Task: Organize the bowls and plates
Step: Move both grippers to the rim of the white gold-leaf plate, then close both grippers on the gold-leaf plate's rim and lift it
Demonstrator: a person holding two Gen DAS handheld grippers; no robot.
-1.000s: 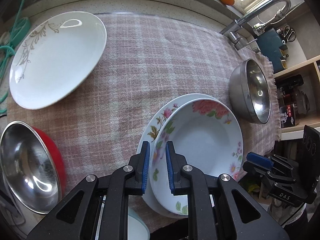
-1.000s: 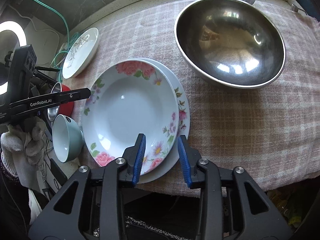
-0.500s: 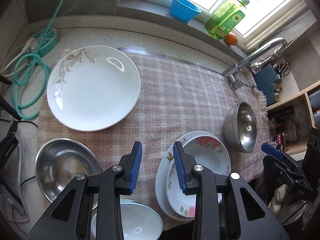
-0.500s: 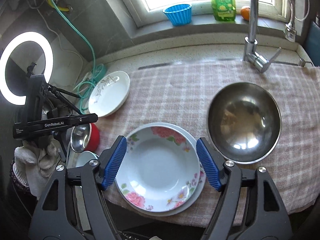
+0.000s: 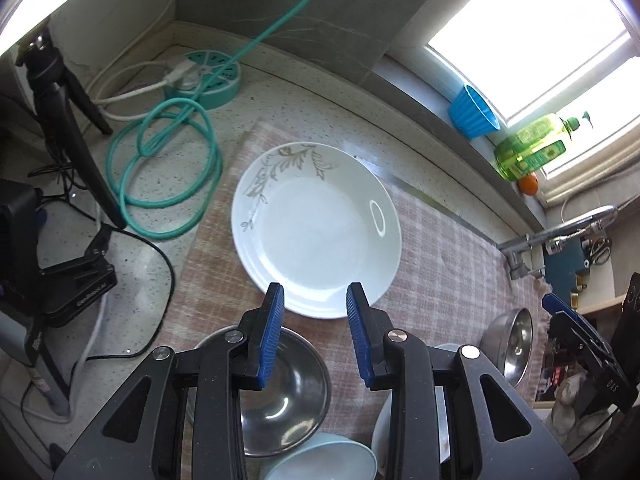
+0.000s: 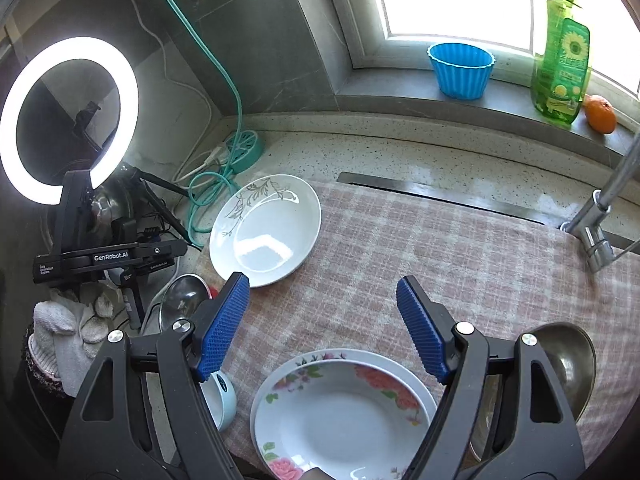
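A white plate with a leaf pattern [image 5: 316,228] lies on the checked cloth [image 5: 448,276]; it also shows in the right wrist view [image 6: 266,230]. My left gripper [image 5: 315,300] is open and empty, just above its near rim. A steel bowl [image 5: 280,392] and a pale blue bowl [image 5: 324,458] sit below it. My right gripper [image 6: 322,300] is wide open and empty, raised over the cloth behind two stacked floral plates [image 6: 344,412]. A large steel bowl [image 6: 568,364] sits to the right, partly hidden by the gripper.
A teal hose [image 5: 168,168] and power strip [image 5: 212,80] lie left of the cloth. A ring light [image 6: 68,120] stands at left. A faucet [image 6: 600,220], blue cup [image 6: 460,70], soap bottle [image 6: 562,52] and orange [image 6: 600,114] line the back.
Both grippers rose and pulled back from the floral plates and opened wider. The left one swung toward the white leaf plate.
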